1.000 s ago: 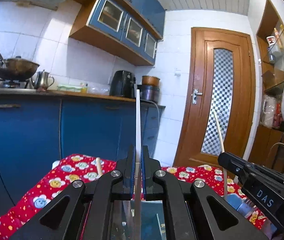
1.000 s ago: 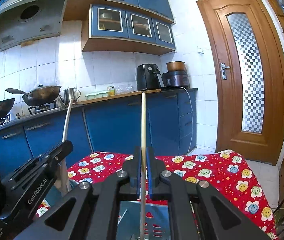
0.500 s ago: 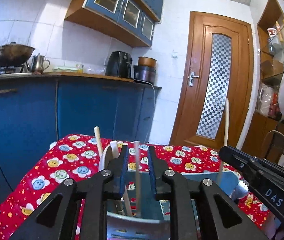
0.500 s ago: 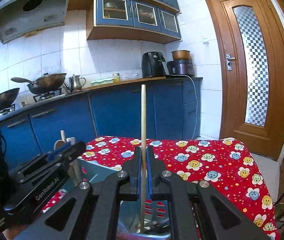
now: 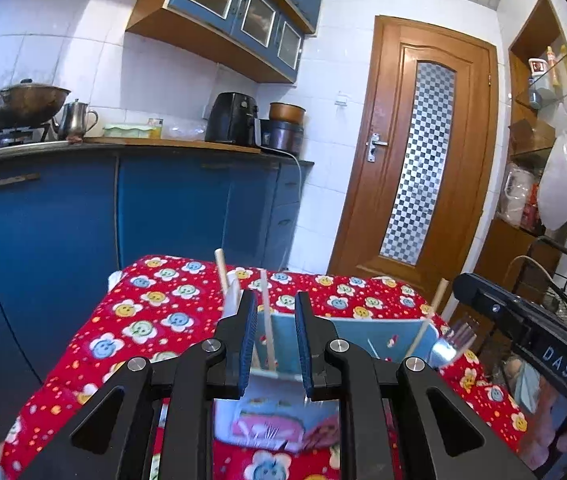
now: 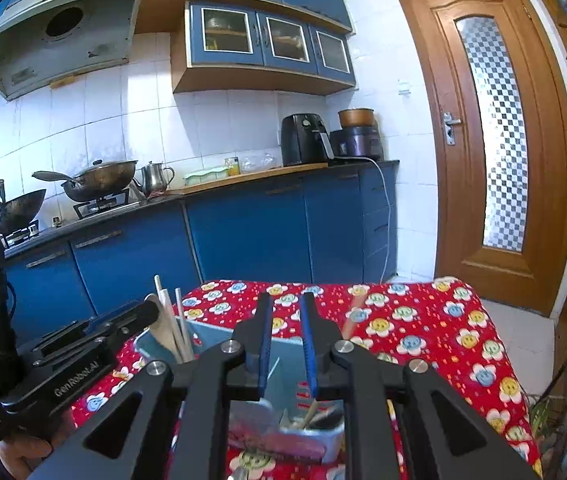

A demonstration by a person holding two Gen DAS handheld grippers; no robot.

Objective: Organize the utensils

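A light blue utensil holder (image 5: 387,338) stands on the red flowered tablecloth (image 5: 143,320), just below both grippers. My left gripper (image 5: 274,336) is open above it; a thin chopstick (image 5: 267,320) stands free between its jaws, and other sticks (image 5: 221,272) rise from the holder. A fork (image 5: 453,344) and a wooden stick (image 5: 429,320) lean at the holder's right side. My right gripper (image 6: 286,344) is open and empty over the holder (image 6: 211,334); a chopstick (image 6: 349,316) leans to its right and several sticks (image 6: 169,320) stand to the left.
The other gripper's body shows in each view, at the right of the left wrist view (image 5: 523,332) and at the left of the right wrist view (image 6: 63,352). Blue kitchen cabinets (image 5: 63,220) and a wooden door (image 5: 415,152) lie beyond the table.
Both grippers came down toward the holder and opened. Each let go of its chopstick, which now stands in the holder.
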